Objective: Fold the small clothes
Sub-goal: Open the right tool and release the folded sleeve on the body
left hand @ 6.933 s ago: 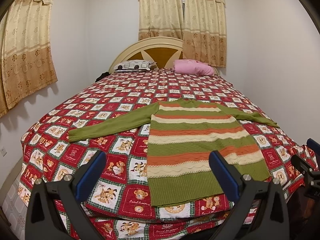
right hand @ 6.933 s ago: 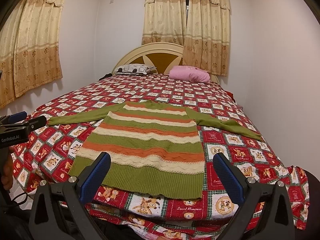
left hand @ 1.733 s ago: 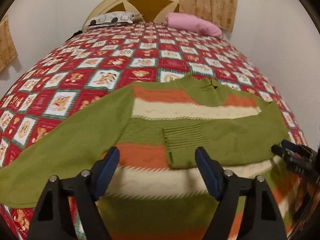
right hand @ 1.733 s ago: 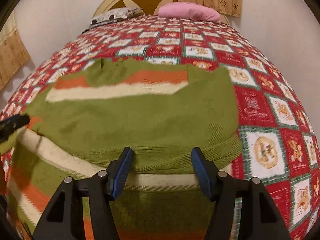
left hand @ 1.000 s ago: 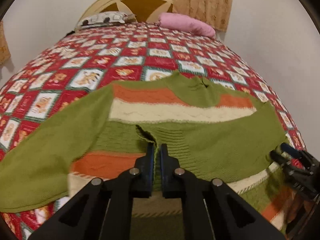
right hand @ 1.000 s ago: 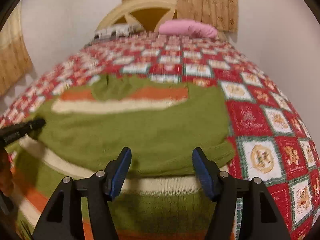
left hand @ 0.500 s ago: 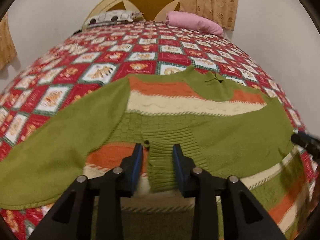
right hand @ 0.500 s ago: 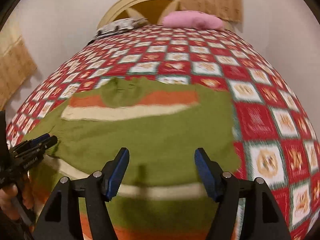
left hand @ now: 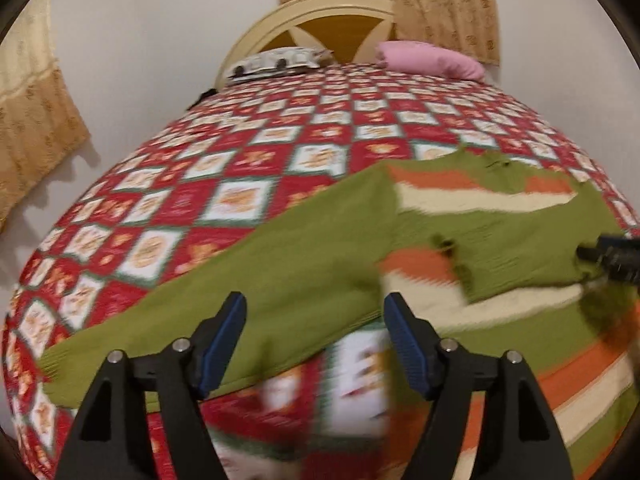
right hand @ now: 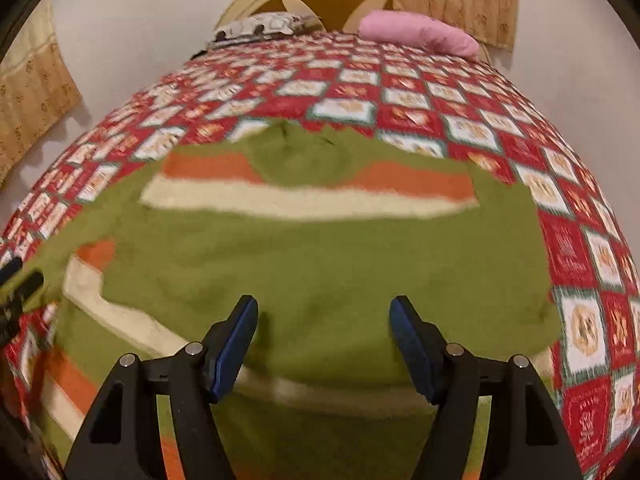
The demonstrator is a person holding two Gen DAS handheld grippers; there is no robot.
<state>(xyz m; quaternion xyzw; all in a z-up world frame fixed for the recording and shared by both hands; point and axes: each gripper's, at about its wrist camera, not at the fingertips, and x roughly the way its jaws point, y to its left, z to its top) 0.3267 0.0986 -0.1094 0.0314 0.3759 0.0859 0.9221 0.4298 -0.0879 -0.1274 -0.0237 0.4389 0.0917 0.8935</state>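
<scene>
Left tool point(left hand: 314, 340), jaws just opening and empty, above striped knit sweater's point(left hand: 500, 240) flat green sleeve point(left hand: 240, 300).

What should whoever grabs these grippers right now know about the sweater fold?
Left gripper: jaws have just been opening, nothing between them; it hangs over the left sleeve, which lies spread out on the bedspread.
Right gripper: jaws open, empty, above the right sleeve.
The striped sweater lies flat on the bedspread, collar toward the headboard.
Done: right sleeve folded across the chest, cuff released there.
Left: probably fold the left sleeve in, then fold the body. Both views are blurred, so check the fabric edges first.
</scene>
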